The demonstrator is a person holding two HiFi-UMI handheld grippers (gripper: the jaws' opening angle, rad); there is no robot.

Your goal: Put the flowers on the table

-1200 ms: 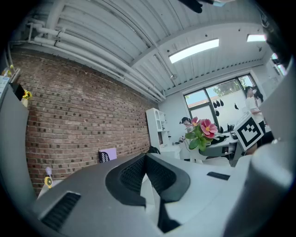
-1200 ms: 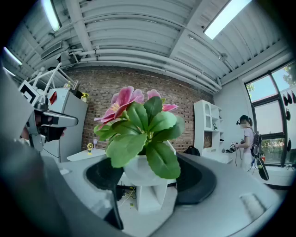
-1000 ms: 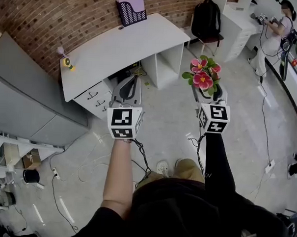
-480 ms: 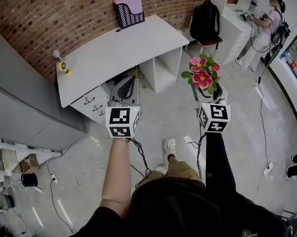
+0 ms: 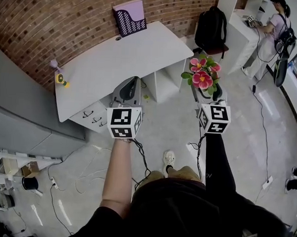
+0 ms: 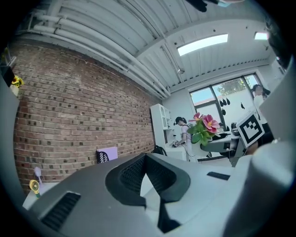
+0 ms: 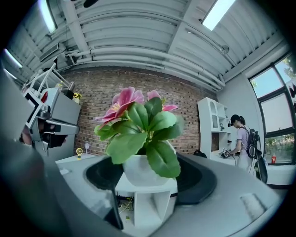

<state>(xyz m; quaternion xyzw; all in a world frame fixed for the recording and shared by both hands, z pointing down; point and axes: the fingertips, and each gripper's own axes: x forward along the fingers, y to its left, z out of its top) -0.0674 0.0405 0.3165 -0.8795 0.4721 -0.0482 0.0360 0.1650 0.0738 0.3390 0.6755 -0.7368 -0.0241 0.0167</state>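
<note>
A: One pot, one carrier. The right gripper (image 5: 209,97) is clamped on the white pot (image 7: 138,171), with the flowers (image 5: 203,76) upright above the jaws, out over the floor.
B: Left?
A: Left gripper (image 5: 128,88) has its jaws together with nothing between them. It's nearer the table (image 5: 117,55) but carries nothing.
B: Which way to the table?
A: Ahead and to the left of the right gripper, well apart. Pot axis is vertical, and I'd hold it that way for the set-down.
B: Look of it?
A: Pink blooms, yellowish centres, broad green leaves, small rounded pot.
</note>
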